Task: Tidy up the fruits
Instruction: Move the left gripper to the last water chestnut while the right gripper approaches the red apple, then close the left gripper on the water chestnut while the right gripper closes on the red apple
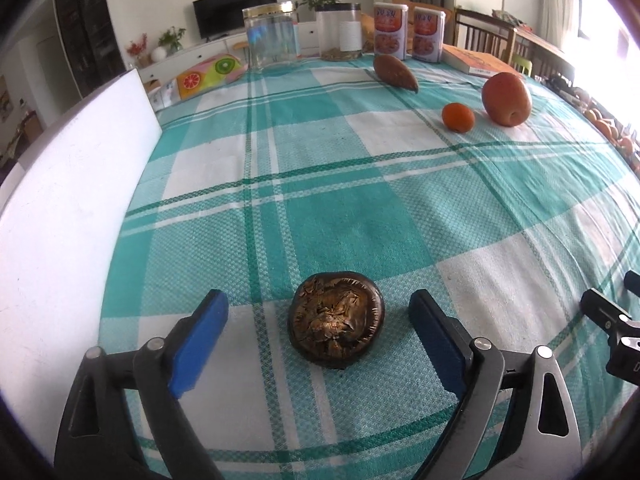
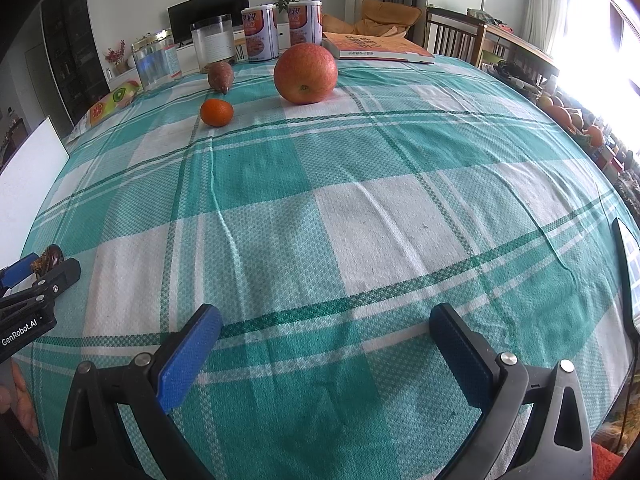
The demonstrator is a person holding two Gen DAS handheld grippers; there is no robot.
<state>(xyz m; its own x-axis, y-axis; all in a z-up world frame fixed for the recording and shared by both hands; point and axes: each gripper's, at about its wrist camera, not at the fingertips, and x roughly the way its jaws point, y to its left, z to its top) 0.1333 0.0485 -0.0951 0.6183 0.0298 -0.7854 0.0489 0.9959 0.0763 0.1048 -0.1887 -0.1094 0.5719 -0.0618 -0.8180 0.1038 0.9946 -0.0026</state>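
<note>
The left claw (image 1: 318, 332) stands wide open low over the tabletop (image 1: 400, 208), its blue pads (image 1: 200, 340) clear on either side of a dark, wrinkled brown fruit (image 1: 336, 320) that sits on the checked cloth between them, touched by neither. In the right wrist view the right claw (image 2: 326, 354) is likewise spread wide with nothing but cloth between its fingers, and the left claw shows at nine o'clock with the brown fruit peeping past it. A white board (image 1: 68, 200) lies along the tabletop's edge at about nine o'clock of the left view. Farther off, towards one o'clock, a small orange (image 1: 458, 117) lies just beside a large red apple (image 1: 506, 98), the two apart. Beyond them, near twelve o'clock, a pointed brown fruit (image 1: 395, 71) lies on its side. At the far edge stand a clear jar (image 1: 272, 36), a second jar (image 1: 340, 32), two printed tins (image 1: 408, 32) and a book (image 1: 476, 60), with a fruit-print pack (image 1: 210, 74) at eleven o'clock.
</note>
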